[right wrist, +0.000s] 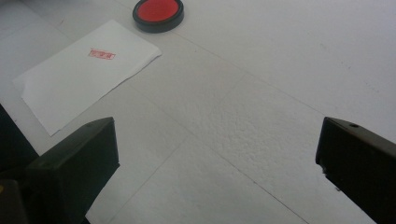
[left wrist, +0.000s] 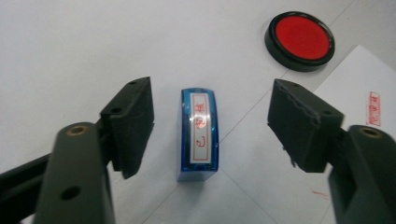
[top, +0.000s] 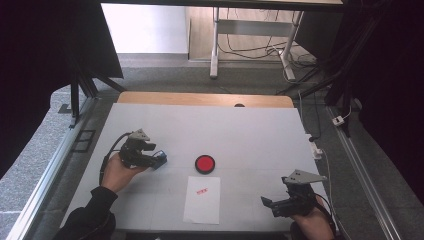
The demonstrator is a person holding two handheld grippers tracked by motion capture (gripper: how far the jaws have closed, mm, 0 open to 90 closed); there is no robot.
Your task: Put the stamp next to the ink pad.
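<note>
Lay flat on the white table [top: 150, 125], that small blue stamp [left wrist: 198, 133], dead centre between the left gripper [left wrist: 210, 126]'s jaws and touching neither pad. Stood released, then, with clear table showing on both sides of the stamp. Looked light, rigid and glossy, probably slick plastic, so likely to twist or squirt out under an off-centre pinch. Best taken across the two long blue sides, near mid-length, keeping the pads off the printed face. Sat ahead and to the right of those jaws: a red ink pad [left wrist: 300, 39], and beyond it a paper sheet [left wrist: 359, 93] already marked in red. Hung apart and empty, the right gripper [right wrist: 215, 163], over bare table.
</note>
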